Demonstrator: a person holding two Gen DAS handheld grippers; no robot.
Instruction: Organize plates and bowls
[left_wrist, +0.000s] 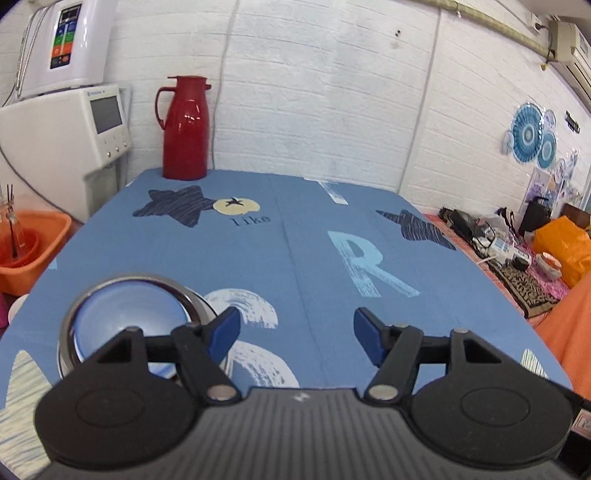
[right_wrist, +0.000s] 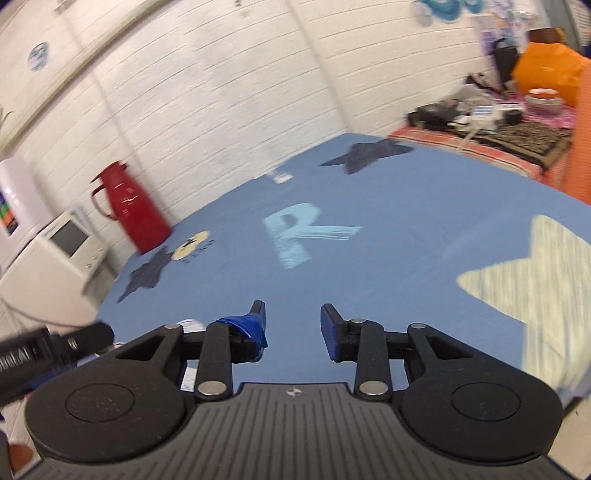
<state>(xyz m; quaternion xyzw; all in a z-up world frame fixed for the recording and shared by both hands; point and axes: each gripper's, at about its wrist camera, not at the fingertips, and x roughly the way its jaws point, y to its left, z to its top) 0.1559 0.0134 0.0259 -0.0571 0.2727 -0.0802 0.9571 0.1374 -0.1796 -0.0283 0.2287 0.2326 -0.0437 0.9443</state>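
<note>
Left wrist view is filled at its lower edge by the left tongs (left_wrist: 295, 336), which are spread wide with nothing between the blue pads. A steel bowl (left_wrist: 129, 325) is seen at about 9 o'clock from those tongs, just beside the left pad and partly hidden behind that finger's black linkage. The bowl is set upright on the worktop (left_wrist: 295, 240), its mouth turned upward; being round, no long axis can be told. The worktop is covered by a blue cloth printed with stars and a large letter R. A red thermos jug (left_wrist: 184, 129) is placed upright at the far edge, near 11 o'clock, with its handle turned to the left. White appliances (left_wrist: 66, 122) are stacked beyond the worktop's left corner, and an orange basin (left_wrist: 33, 251) is seen below them at 9 o'clock. A cluttered side table (left_wrist: 517, 251) is found at 3 o'clock.

Right wrist view is blurred. The right tongs (right_wrist: 291, 328) are held apart over bare blue cloth, gripping nothing. The jug is seen at 10 o'clock, well apart from them.
</note>
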